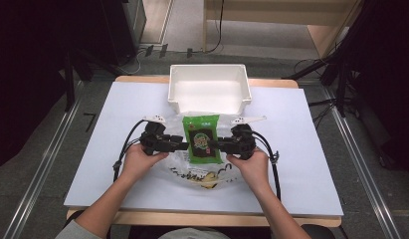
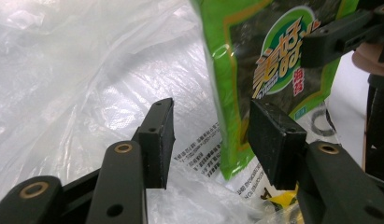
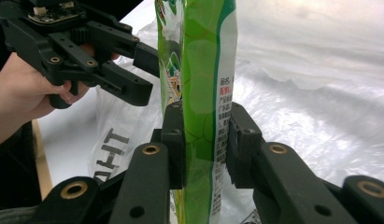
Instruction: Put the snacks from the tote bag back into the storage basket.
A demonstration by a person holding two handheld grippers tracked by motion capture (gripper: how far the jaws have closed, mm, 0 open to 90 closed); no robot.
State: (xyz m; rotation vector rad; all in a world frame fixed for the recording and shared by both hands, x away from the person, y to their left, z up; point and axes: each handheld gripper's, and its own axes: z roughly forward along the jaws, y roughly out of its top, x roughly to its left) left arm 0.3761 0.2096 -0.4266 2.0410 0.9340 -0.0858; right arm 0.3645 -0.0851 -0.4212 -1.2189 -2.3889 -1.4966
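On a white-topped desk (image 1: 301, 149), the right claw (image 3: 206, 140) clamps the edge of a green foil snack packet (image 1: 202, 138) above a clear plastic bag (image 1: 202, 172). The left claw (image 2: 210, 135) gapes open beside the packet, near a white plastic bin (image 1: 209, 89).

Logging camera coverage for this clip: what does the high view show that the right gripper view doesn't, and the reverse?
High view alone: the white bin behind the bag and both forearms on the table. Right gripper view alone: the right gripper with its jaws clamped on the green snack packet edge. Both share the packet, the clear plastic bag and the left gripper, open.
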